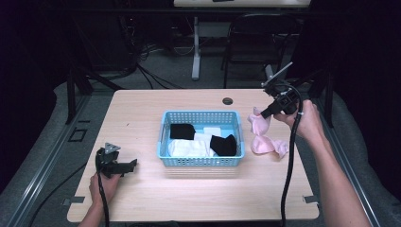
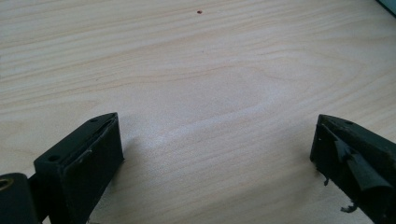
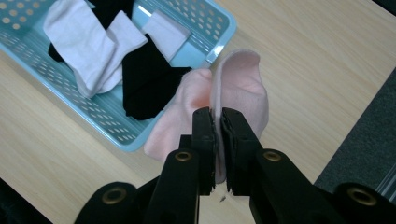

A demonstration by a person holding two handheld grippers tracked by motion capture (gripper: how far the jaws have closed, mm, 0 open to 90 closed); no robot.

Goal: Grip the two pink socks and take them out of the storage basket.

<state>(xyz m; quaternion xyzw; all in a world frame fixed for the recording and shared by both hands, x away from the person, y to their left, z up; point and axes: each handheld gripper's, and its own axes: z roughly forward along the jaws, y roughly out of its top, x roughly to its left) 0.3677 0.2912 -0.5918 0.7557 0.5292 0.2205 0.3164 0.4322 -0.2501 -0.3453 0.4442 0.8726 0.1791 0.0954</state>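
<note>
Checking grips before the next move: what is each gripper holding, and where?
Right gripper pinches the pink sock by its edge. Left gripper holds nothing.

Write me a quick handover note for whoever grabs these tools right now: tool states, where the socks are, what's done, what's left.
Right tool: shut on a pink sock, lifted just right of the blue basket.
Left tool: open, holding nothing, low over bare table at the front left.
Second pink sock: lying on the table right of the basket.
Done: black socks and white socks are in the basket.
Left, likely: drop the held pink sock into the basket, then fetch the other one.
</note>
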